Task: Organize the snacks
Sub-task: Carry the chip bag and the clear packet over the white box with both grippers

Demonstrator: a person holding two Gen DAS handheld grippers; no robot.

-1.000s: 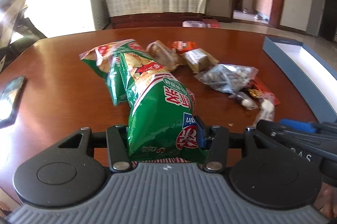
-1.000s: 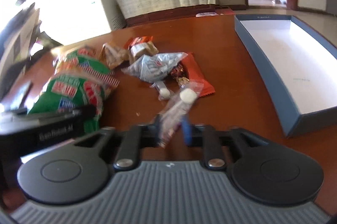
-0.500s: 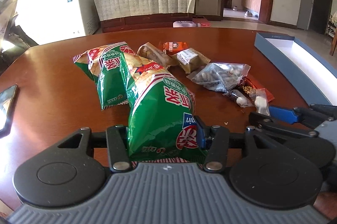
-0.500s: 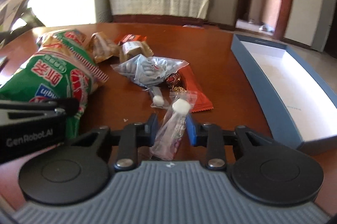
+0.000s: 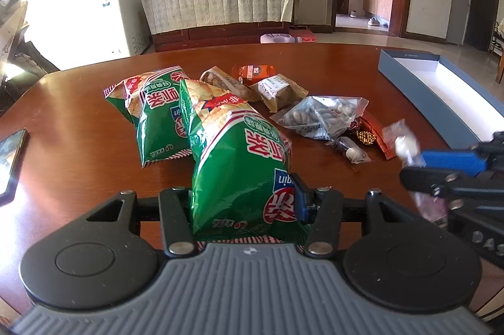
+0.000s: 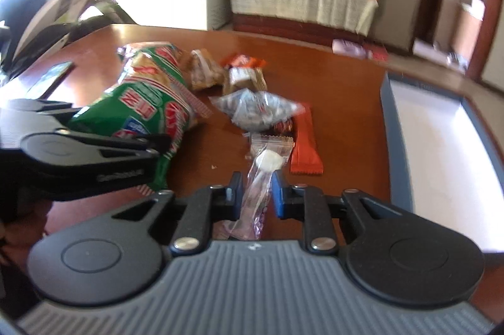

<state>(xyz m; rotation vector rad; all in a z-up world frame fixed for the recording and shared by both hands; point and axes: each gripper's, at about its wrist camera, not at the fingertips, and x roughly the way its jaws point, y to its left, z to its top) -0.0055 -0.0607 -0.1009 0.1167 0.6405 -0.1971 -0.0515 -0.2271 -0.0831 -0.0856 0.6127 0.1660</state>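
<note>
My left gripper (image 5: 244, 202) is shut on a green chip bag (image 5: 242, 168) and holds it above the brown table (image 5: 78, 130). A second green chip bag (image 5: 154, 111) lies behind it. My right gripper (image 6: 256, 195) is shut on a small clear candy packet (image 6: 261, 177) with a white sweet inside; it also shows at the right of the left wrist view (image 5: 406, 146). Small snacks lie mid-table: a clear bag of nuts (image 5: 321, 114), brown wrapped cakes (image 5: 277, 91), an orange bar (image 6: 304, 146). An open blue box (image 6: 441, 139) with a white inside stands at the right.
A phone (image 5: 11, 155) lies at the table's left edge. The left gripper's body (image 6: 78, 158) is close on the left of the right wrist view. A white freezer (image 5: 94, 10) and a covered cabinet (image 5: 217, 7) stand beyond the table.
Both grippers have risen with their loads. The right gripper with the candy packet has lifted off the table and swung, and its view is now blurred.
</note>
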